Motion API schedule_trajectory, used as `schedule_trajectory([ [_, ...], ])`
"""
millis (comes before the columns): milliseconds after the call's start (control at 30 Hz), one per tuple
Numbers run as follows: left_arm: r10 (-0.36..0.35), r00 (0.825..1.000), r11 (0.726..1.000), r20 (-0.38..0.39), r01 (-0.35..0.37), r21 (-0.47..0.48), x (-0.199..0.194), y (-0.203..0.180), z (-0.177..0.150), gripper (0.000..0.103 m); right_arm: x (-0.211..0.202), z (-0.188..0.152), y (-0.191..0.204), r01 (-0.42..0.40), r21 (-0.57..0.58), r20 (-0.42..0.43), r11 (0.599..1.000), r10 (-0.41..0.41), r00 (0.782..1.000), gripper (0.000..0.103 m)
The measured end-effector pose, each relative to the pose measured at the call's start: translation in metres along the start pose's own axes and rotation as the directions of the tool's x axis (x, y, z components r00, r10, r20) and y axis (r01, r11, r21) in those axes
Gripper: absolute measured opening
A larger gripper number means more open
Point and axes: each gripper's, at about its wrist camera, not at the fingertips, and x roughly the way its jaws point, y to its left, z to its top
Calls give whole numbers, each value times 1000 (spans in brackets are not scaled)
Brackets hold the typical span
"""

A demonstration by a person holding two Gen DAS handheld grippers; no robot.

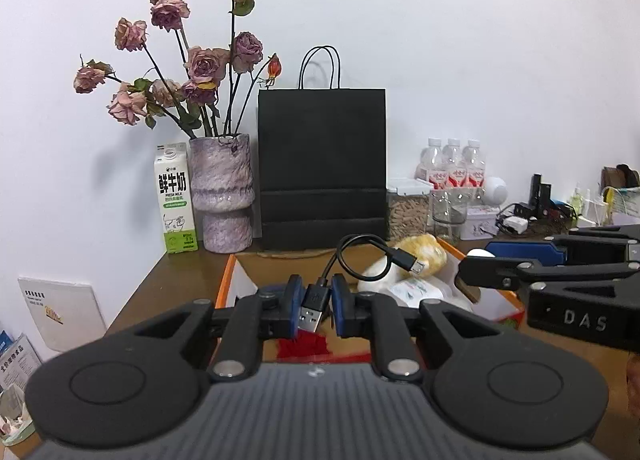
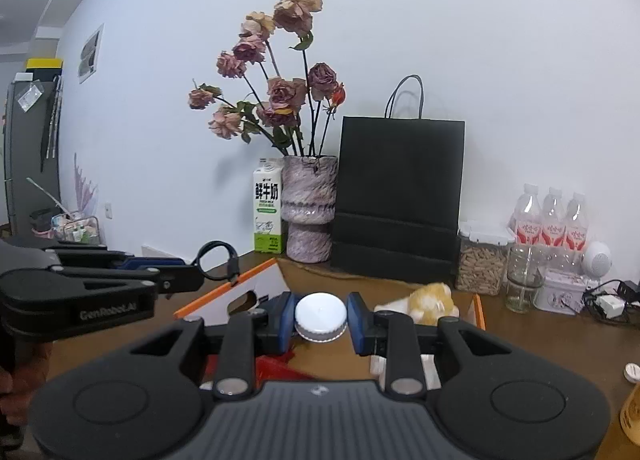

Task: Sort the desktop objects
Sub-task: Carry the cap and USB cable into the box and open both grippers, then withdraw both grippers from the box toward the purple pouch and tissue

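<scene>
My left gripper (image 1: 314,306) clamps one USB cable (image 1: 362,256); my right gripper (image 2: 320,320) pinches one white cap (image 2: 320,315), both above the orange box (image 1: 224,280) holding a plush toy (image 2: 434,298). Behind the box: one black bag (image 1: 322,168), three bottles (image 2: 550,220).

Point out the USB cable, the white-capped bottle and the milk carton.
USB cable (image 1: 316,302): left wrist view, on its plug.
White-capped bottle (image 2: 320,312): right wrist view, on its cap.
Milk carton (image 1: 175,196): left wrist view, on its front label.

White cap (image 2: 320,316) between gripper (image 2: 320,322) pads.
</scene>
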Motion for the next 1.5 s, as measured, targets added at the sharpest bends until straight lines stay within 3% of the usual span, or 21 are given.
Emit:
schedule_trajectory([
  [233, 7, 999, 1000, -40, -7, -11, 46, -2, 5, 17, 45, 7, -9, 28, 9, -28, 1000, -28, 999, 27],
  [600, 17, 979, 1000, -202, -19, -7, 118, -3, -29, 17, 107, -28, -31, 56, 53, -174, 997, -46, 984, 27],
  [900, 11, 972, 1000, -233, -8, 16, 124, -7, -40, 17, 119, -44, -34, 55, 62, -229, 997, -39, 973, 27],
  [933, 20, 973, 1000, -229, -18, 14, 124, -7, -40, 18, 118, -44, -35, 56, 68, -225, 996, -40, 974, 28],
  [967, 35, 974, 999, -224, -31, 19, 122, -7, -40, 20, 116, -44, -35, 56, 74, -221, 996, -38, 974, 37],
  [1000, 43, 975, 999, -217, -38, 24, 120, -7, -39, 29, 115, -44, -36, 57, 77, -219, 995, -39, 975, 52],
  [1033, 50, 978, 999, -201, -46, 25, 116, -7, -38, 44, 113, -44, -36, 60, 78, -213, 995, -42, 976, 61],
  [1067, 62, 981, 998, -183, -58, 29, 113, -7, -37, 51, 111, -43, -36, 66, 76, -205, 995, -50, 977, 74],
  [1167, 117, 983, 993, -141, -111, 46, 106, -6, -34, 77, 103, -41, -37, 99, 67, -181, 993, -85, 980, 88],
  [1233, 139, 983, 990, -120, -136, 30, 102, -2, -33, 103, 98, -39, -40, 117, 78, -165, 990, -103, 981, 98],
  [1267, 144, 984, 990, -110, -142, 23, 100, 0, -32, 103, 95, -38, -42, 121, 84, -159, 989, -106, 982, 103],
  [1500, 135, 985, 991, -105, -137, -9, 96, 6, -32, 103, 87, -35, -44, 120, 89, -151, 989, -106, 983, 103],
])
